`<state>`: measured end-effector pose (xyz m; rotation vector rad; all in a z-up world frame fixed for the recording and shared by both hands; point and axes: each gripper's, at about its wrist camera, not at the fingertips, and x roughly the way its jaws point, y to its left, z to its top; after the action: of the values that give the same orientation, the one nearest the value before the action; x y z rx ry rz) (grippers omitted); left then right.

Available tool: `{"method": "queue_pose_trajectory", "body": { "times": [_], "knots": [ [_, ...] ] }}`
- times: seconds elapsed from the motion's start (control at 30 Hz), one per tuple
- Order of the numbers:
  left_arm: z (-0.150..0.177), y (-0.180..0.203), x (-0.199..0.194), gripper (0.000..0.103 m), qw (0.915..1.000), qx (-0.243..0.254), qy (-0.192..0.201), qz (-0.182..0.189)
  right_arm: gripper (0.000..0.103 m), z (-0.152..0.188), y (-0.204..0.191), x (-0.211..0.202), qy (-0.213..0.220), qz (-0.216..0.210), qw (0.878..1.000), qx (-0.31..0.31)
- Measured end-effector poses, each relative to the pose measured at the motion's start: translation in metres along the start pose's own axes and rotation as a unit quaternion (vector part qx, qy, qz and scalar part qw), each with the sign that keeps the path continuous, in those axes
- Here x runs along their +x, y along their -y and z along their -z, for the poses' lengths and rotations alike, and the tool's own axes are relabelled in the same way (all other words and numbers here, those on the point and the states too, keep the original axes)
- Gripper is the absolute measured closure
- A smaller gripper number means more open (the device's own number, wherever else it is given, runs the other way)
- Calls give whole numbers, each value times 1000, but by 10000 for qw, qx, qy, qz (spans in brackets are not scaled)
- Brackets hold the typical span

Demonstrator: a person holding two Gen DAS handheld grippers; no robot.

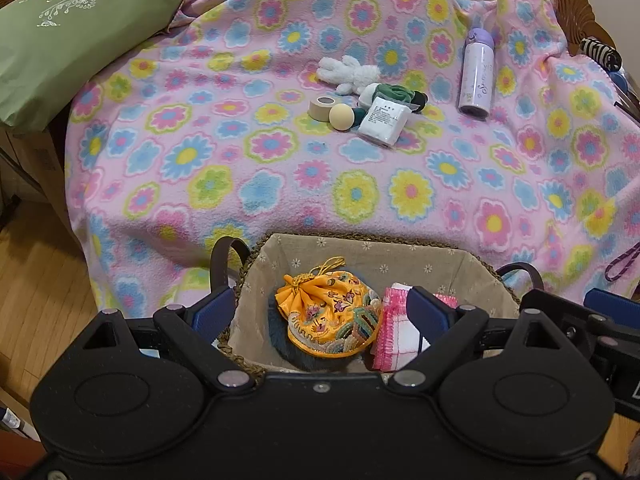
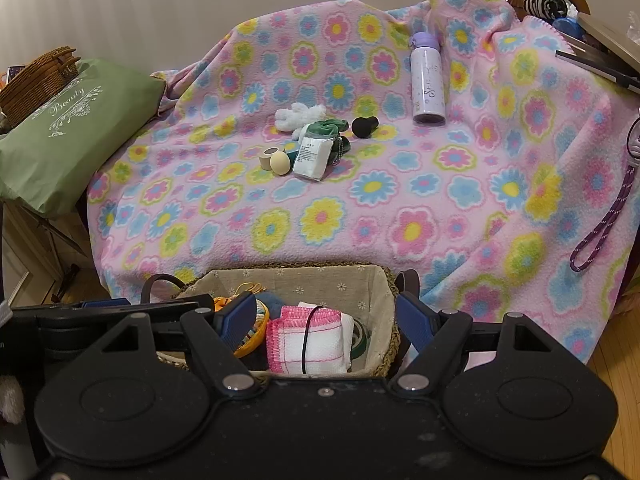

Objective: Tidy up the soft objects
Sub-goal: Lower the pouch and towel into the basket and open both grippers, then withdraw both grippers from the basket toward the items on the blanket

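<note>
A lined woven basket (image 1: 380, 262) (image 2: 320, 280) sits at the near edge of the flowered blanket (image 1: 280, 168). It holds an orange embroidered pouch (image 1: 332, 314) and a pink-edged white cloth (image 1: 394, 340) (image 2: 308, 340). My left gripper (image 1: 322, 314) is open and empty above the basket. My right gripper (image 2: 326, 320) is open and empty above it too. Farther back lie a white plush toy (image 1: 350, 72) (image 2: 300, 116), a green cloth (image 1: 394, 92) (image 2: 326, 128), a white packet (image 1: 384, 120) (image 2: 312, 158), a beige ball (image 1: 341, 117) (image 2: 279, 163) and a tape roll (image 1: 322, 106) (image 2: 267, 156).
A lilac bottle (image 1: 476, 72) (image 2: 428, 80) lies at the back right. A black object (image 2: 364, 125) lies by the green cloth. A green pillow (image 1: 68, 36) (image 2: 68, 136) is at the left. A purple cord (image 2: 600, 228) hangs at the right. Wood floor (image 1: 36, 280) lies left.
</note>
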<state>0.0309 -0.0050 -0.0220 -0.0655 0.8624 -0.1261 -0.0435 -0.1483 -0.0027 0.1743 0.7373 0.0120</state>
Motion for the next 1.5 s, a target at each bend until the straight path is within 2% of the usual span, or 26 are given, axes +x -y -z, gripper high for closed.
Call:
{"method": "queue_pose_trajectory", "body": {
  "times": [1.5],
  "knots": [
    [1, -1, 0, 14, 9999, 72, -33, -108, 25, 2, 0, 3, -130, 20, 9997, 199]
  ]
}}
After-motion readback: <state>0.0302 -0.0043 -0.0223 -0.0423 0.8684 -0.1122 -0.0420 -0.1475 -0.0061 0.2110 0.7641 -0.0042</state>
